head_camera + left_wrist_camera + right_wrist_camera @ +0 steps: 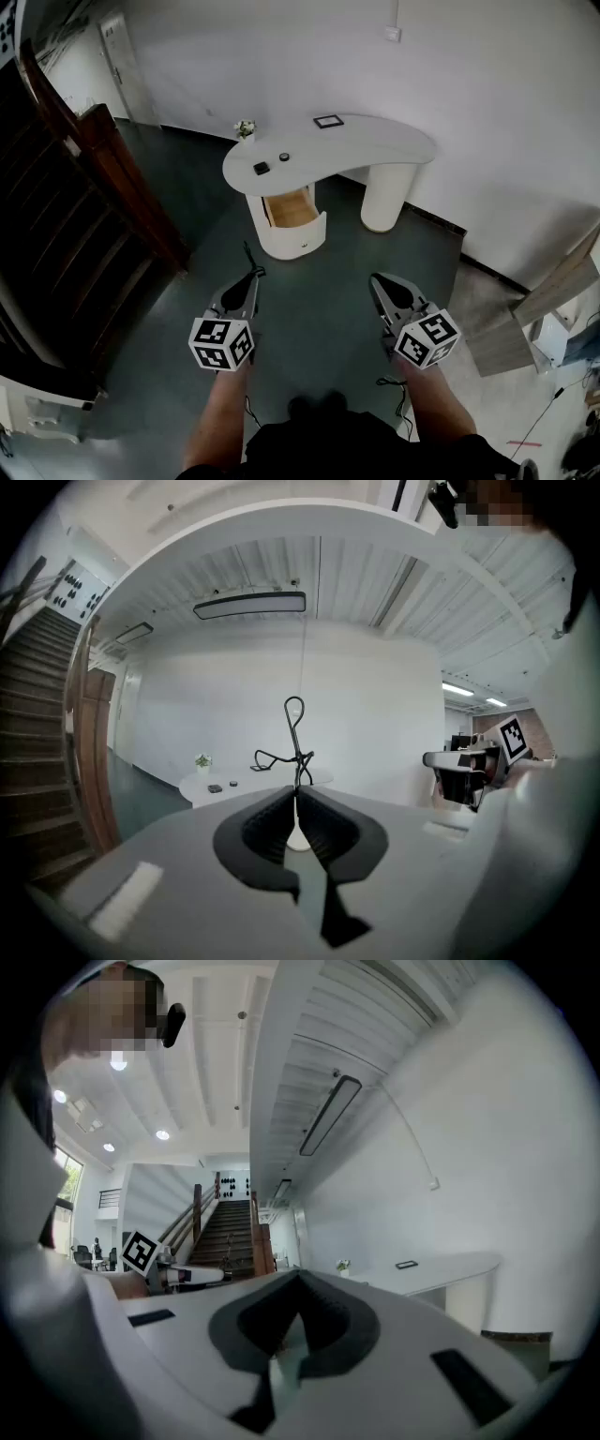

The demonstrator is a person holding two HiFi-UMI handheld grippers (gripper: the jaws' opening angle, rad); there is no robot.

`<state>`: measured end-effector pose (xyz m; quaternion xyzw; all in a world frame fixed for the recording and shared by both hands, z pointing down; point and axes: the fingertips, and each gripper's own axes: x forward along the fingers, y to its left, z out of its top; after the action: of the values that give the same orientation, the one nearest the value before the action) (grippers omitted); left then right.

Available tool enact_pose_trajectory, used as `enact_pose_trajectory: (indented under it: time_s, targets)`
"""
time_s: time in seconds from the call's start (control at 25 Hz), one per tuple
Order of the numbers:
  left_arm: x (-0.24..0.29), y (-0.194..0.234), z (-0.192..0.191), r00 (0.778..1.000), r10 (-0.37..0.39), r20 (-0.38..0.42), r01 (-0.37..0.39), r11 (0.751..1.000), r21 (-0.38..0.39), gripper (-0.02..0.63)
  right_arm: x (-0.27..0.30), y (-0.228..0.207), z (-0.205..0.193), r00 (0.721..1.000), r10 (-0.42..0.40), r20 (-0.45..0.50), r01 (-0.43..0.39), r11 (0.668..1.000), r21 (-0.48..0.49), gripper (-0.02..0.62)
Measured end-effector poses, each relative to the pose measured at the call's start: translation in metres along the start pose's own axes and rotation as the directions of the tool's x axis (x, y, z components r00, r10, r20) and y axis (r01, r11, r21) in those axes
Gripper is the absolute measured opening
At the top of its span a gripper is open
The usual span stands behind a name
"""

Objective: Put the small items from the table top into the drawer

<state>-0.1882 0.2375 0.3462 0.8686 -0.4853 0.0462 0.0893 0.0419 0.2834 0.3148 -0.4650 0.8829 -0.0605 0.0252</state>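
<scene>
At 12 o'clock, well apart from the left gripper (256, 273) clamped on a thin wire tool (296, 745) and the right gripper (375, 277) closed empty, the table (375, 145) bears a square item (262, 168) and a round item (284, 157) above its open drawer (292, 208); carry apparently in hand, approach needed next.
</scene>
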Motion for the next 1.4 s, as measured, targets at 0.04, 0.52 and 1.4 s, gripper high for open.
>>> enact_pose_trajectory:
  time_s: [0.04, 0.52, 1.4]
  targets:
    - [0.000, 0.000, 0.000, 1.000, 0.000, 0.000, 0.000, 1.000, -0.001, 0.021, -0.001, -0.001, 0.000, 1.000, -0.001, 0.001, 0.001, 1.000, 0.001, 0.011]
    - [0.013, -0.029, -0.006, 1.000, -0.002, -0.026, 0.002, 1.000, 0.005, 0.021, -0.021, -0.022, -0.001, 1.000, 0.008, 0.026, -0.009, 1.000, 0.022, 0.011]
    - [0.046, -0.048, -0.027, 0.998, -0.011, -0.062, 0.012, 1.000, 0.005, 0.021, -0.025, -0.046, -0.020, 0.999, 0.040, -0.026, -0.040, 0.999, 0.009, 0.012]
